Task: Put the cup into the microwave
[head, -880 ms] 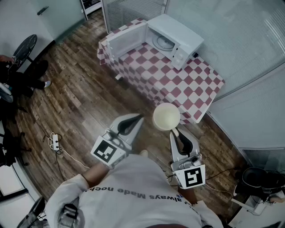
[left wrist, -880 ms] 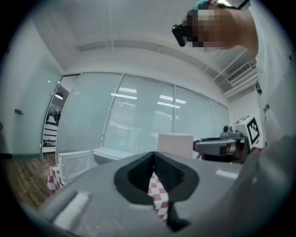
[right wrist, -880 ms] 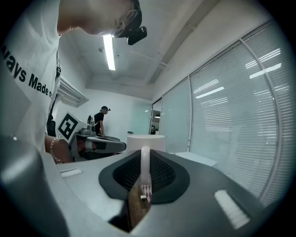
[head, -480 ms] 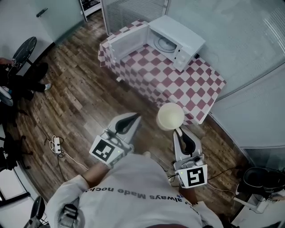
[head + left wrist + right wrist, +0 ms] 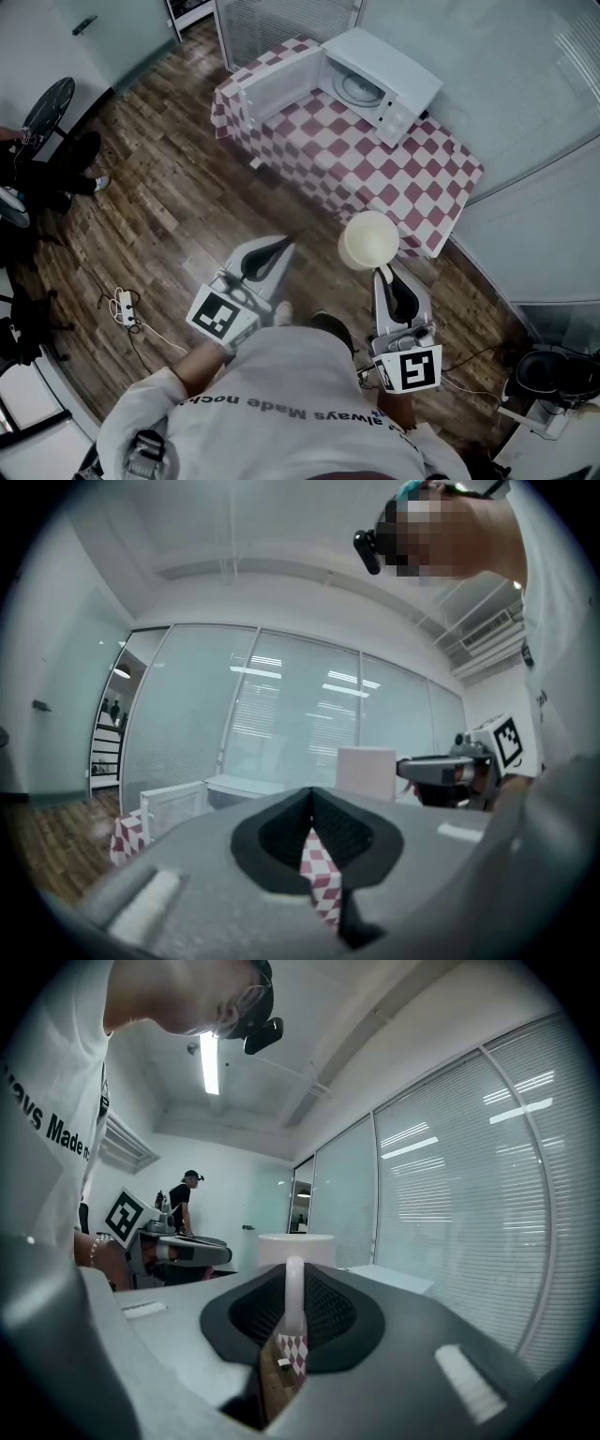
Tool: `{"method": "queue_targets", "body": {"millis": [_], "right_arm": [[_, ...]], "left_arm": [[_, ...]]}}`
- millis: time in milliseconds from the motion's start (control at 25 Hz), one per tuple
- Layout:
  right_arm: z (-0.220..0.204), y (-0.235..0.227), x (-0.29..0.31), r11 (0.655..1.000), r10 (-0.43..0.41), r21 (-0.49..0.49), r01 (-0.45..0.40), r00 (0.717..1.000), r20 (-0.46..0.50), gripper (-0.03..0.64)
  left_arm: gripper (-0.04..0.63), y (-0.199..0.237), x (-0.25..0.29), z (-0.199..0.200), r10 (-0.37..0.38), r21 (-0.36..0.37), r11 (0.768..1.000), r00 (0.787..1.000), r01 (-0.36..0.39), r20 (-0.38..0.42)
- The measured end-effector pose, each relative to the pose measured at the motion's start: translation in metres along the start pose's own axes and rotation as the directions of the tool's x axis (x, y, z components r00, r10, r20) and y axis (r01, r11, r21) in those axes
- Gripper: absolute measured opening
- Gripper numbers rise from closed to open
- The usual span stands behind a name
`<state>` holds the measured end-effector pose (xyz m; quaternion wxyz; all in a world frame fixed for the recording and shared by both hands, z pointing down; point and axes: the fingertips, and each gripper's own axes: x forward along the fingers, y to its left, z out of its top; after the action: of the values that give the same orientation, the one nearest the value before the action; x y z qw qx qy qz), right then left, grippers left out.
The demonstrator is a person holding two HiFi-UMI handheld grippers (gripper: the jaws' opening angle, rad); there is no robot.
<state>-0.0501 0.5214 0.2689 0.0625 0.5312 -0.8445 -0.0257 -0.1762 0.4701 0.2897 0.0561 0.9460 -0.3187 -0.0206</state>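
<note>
A cream cup [image 5: 371, 240] hangs in the air over the wood floor, just short of the table's near corner. My right gripper [image 5: 382, 274] is shut on its handle; in the right gripper view the white handle [image 5: 293, 1293] stands upright between the jaws, with the cup [image 5: 295, 1249] beyond them. My left gripper [image 5: 279, 248] is shut on nothing, level with the cup on its left. The white microwave [image 5: 380, 80] stands at the far end of the checked table [image 5: 375, 178], its door [image 5: 277, 86] swung wide open. In the left gripper view, the cup [image 5: 366, 772] shows beyond the shut gripper [image 5: 312, 832].
Glass walls close in the table's far and right sides. A power strip [image 5: 119, 302] with cables lies on the floor at left. A fan [image 5: 47, 108] and a person's shoe [image 5: 98, 176] are at the far left. Dark gear [image 5: 548, 375] sits at bottom right.
Both grippers and the cup have drifted a little to the right in the head view, as has the table. The right grip on the handle is unchanged.
</note>
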Motion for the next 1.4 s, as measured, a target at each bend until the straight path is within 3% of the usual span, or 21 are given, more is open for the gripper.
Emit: {"method": "queue_targets", "body": {"millis": [480, 760, 1400], "right_arm": [[-0.007, -0.014, 0.023, 1.000, -0.003, 0.006, 0.003, 1.000, -0.011, 0.041], [-0.004, -0.065, 0.053, 1.000, 0.014, -0.012, -0.014, 1.000, 0.006, 0.041], [-0.008, -0.194, 0.117, 0.998, 0.057, -0.021, -0.056, 0.998, 0.016, 0.041]], "left_arm": [[0.005, 0.011, 0.029, -0.003, -0.032, -0.025, 0.999, 0.999, 0.033, 0.010], [0.003, 0.030, 0.085, 0.001, -0.026, 0.005, 1.000, 1.000, 0.026, 0.012], [0.003, 0.063, 0.231, 0.009, -0.006, -0.018, 1.000, 1.000, 0.007, 0.012]]}}
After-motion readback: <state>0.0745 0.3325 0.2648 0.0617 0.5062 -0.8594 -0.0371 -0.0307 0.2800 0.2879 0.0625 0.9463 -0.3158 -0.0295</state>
